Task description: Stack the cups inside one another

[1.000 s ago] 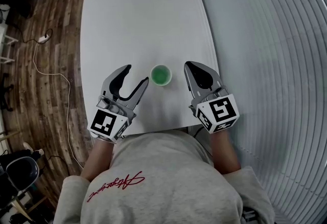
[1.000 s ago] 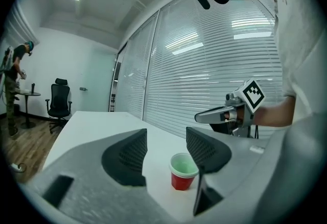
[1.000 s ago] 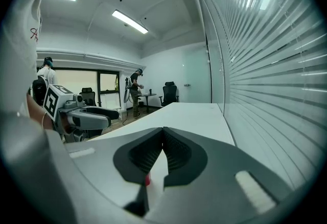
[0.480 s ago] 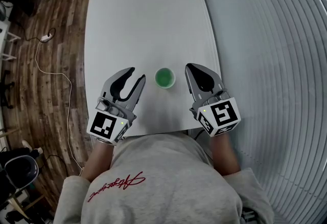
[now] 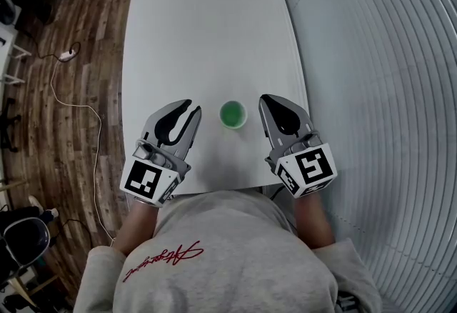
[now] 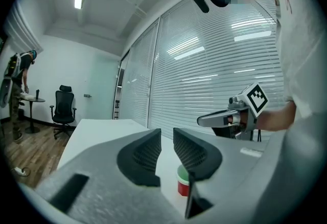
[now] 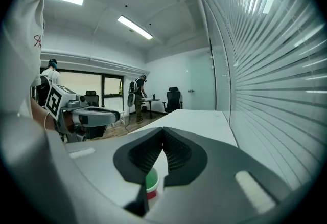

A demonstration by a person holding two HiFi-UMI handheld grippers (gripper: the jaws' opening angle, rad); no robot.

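Observation:
One cup (image 5: 233,114), green inside and red outside, stands on the white table (image 5: 200,33) between my two grippers, touching neither. In the head view my left gripper (image 5: 193,108) lies to the cup's left. Its jaws have just been closing and now stand a narrow gap apart with nothing between them. My right gripper (image 5: 265,99) lies to the cup's right, shut and empty. The left gripper view shows the cup (image 6: 183,181) low behind the left gripper (image 6: 167,133). The cup (image 7: 152,184) also peeks out under the right gripper (image 7: 163,130) in the right gripper view.
The table's near edge (image 5: 214,189) runs just in front of the person's torso. A slatted blind (image 5: 378,90) fills the right side. Wooden floor with a white cable (image 5: 71,101) lies left of the table. Office chairs (image 6: 64,108) and people (image 7: 138,95) are far behind.
The left jaws have narrowed from wide apart to a slim gap, with nothing between them. The right jaws stay shut. The cup has not moved on the table.

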